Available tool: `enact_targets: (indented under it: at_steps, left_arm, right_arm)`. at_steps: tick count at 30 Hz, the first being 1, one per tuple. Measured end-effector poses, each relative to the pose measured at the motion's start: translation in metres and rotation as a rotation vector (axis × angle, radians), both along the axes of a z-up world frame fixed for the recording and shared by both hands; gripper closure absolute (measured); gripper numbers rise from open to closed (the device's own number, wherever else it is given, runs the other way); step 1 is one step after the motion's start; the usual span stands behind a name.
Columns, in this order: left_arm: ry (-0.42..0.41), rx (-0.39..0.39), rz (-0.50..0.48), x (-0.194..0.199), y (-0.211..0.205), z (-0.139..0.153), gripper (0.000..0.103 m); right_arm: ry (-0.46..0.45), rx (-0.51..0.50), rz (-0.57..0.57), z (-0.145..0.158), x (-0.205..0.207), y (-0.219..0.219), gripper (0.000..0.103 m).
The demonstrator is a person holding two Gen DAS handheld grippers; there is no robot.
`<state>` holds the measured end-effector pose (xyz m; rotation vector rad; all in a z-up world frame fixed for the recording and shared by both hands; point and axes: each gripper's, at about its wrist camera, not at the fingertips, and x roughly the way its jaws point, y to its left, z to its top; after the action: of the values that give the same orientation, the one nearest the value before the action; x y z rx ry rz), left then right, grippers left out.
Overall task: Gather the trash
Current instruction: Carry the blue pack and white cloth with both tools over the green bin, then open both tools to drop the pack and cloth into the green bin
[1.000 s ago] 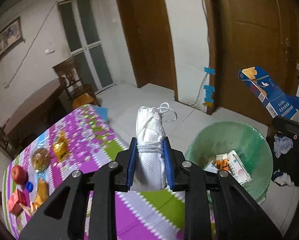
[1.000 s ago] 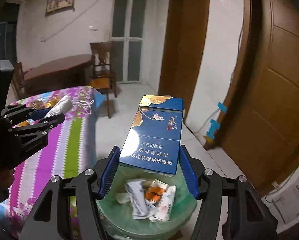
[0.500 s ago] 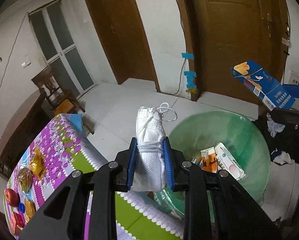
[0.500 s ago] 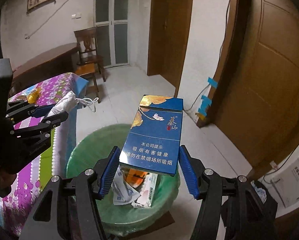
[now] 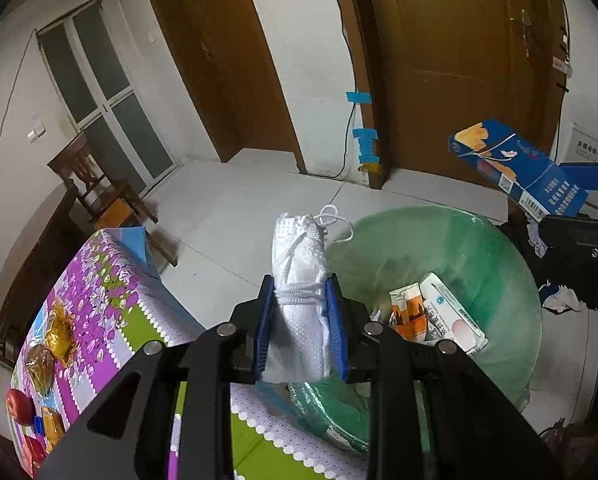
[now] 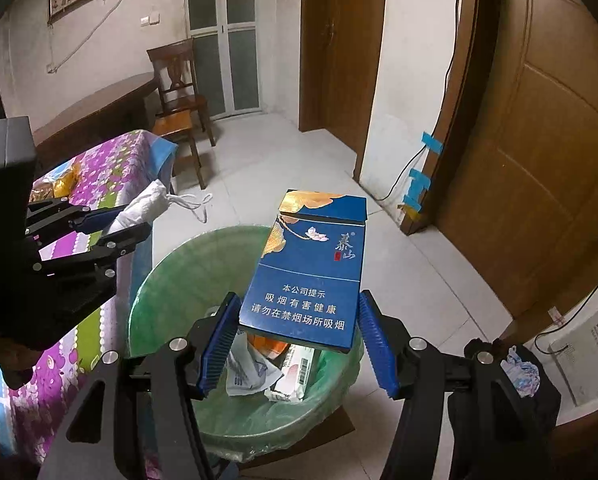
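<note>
blue box [image 6: 311,276], green bin liner [image 6: 179,280], white mask [image 5: 299,292]

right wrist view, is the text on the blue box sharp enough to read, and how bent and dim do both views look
Right wrist view: the print on the blue cigarette box is sharp and glare-free; the door frame bows strongly toward the edge.
Left wrist view: the same fisheye bending, dark corners, and dim, flat room light; the white mask in the left gripper is crisp, while the apple at the rim looks softer.

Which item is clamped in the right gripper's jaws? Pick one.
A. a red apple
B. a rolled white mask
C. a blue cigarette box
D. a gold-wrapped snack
C: the right gripper is shut on the blue cigarette box, held above the green bin.
</note>
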<state>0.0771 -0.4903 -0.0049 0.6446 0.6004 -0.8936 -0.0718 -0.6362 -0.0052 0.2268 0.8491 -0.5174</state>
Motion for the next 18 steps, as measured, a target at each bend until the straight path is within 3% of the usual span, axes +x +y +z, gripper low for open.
enact_targets:
  at_steps: [18]
  left_arm:
    - [0.032, 0.015, -0.032, -0.001, -0.001, -0.011, 0.079]
  right_arm:
    - [0.012, 0.106, 0.031, -0.018, 0.011, -0.004, 0.042]
